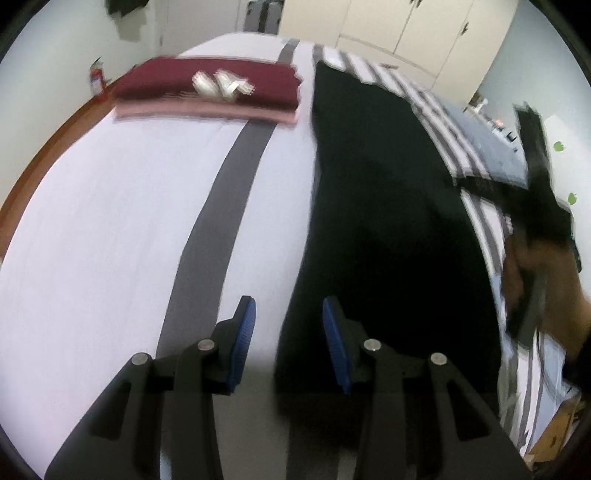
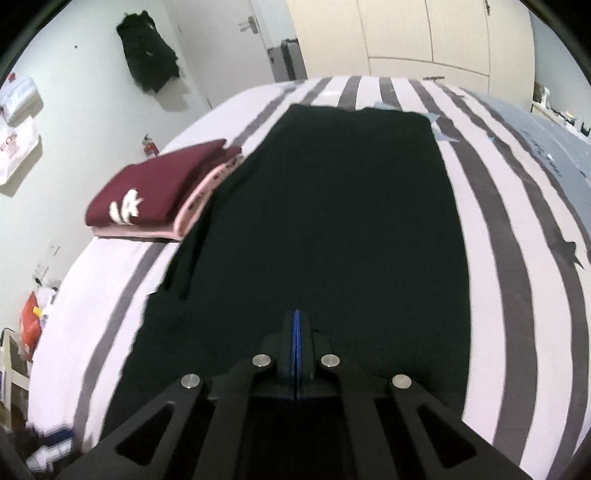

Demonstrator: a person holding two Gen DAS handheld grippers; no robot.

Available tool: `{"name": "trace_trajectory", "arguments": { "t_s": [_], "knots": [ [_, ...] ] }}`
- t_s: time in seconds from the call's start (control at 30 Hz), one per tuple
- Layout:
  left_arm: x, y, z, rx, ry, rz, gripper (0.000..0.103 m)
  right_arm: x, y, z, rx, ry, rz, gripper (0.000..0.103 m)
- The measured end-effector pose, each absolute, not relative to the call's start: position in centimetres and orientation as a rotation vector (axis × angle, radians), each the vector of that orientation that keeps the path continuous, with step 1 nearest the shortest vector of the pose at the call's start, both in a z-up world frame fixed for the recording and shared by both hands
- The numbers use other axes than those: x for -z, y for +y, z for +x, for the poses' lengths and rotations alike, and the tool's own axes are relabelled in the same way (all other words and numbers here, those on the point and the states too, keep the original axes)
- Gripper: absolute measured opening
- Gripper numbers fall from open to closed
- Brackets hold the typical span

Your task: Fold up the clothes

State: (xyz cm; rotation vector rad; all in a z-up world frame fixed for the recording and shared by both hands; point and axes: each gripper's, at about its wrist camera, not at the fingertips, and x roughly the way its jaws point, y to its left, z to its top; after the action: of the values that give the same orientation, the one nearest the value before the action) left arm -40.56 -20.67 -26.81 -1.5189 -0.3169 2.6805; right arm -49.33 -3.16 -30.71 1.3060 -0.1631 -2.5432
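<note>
A black garment (image 2: 325, 221) lies spread flat on the striped bed; it also shows in the left wrist view (image 1: 384, 206). My left gripper (image 1: 288, 317) is open and empty, just above the garment's left edge near its near end. My right gripper (image 2: 296, 325) has its blue pads pressed together over the garment's near end; whether cloth is pinched between them is not visible. The right gripper and the hand holding it show blurred at the right edge of the left wrist view (image 1: 535, 236).
A folded maroon top on a folded pink one (image 2: 155, 192) lies at the bed's left side, also in the left wrist view (image 1: 210, 88). The white and grey striped bedcover (image 2: 498, 206) surrounds the garment. Wardrobe doors (image 2: 424, 33) stand beyond the bed.
</note>
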Motion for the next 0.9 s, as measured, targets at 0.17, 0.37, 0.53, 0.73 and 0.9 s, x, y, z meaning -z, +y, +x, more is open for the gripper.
{"name": "trace_trajectory", "arguments": {
  "t_s": [0.17,0.37,0.53,0.73,0.9],
  "knots": [
    [26.9,-18.7,-48.8,-2.648,-0.17,-1.432,0.033,30.1,-4.0,-44.7,2.485,-0.217,1.296,0.003],
    [27.8,-15.0,-52.6,-2.606,0.119,-1.446,0.018,31.0,-4.8,-40.4,2.385,-0.285,1.324,0.004],
    [29.4,-15.4,-54.7,-2.56,0.103,-1.423,0.018,33.2,-4.8,-38.6,2.353,-0.262,1.404,0.004],
    [28.8,-17.9,-54.8,-2.59,-0.038,-1.422,0.021,34.7,-2.5,-38.1,2.384,-0.256,1.46,0.0],
    [27.2,-19.1,-54.0,-2.693,-0.073,-1.431,0.021,34.8,-1.9,-37.6,2.395,-0.218,1.474,0.0]
  ]
}}
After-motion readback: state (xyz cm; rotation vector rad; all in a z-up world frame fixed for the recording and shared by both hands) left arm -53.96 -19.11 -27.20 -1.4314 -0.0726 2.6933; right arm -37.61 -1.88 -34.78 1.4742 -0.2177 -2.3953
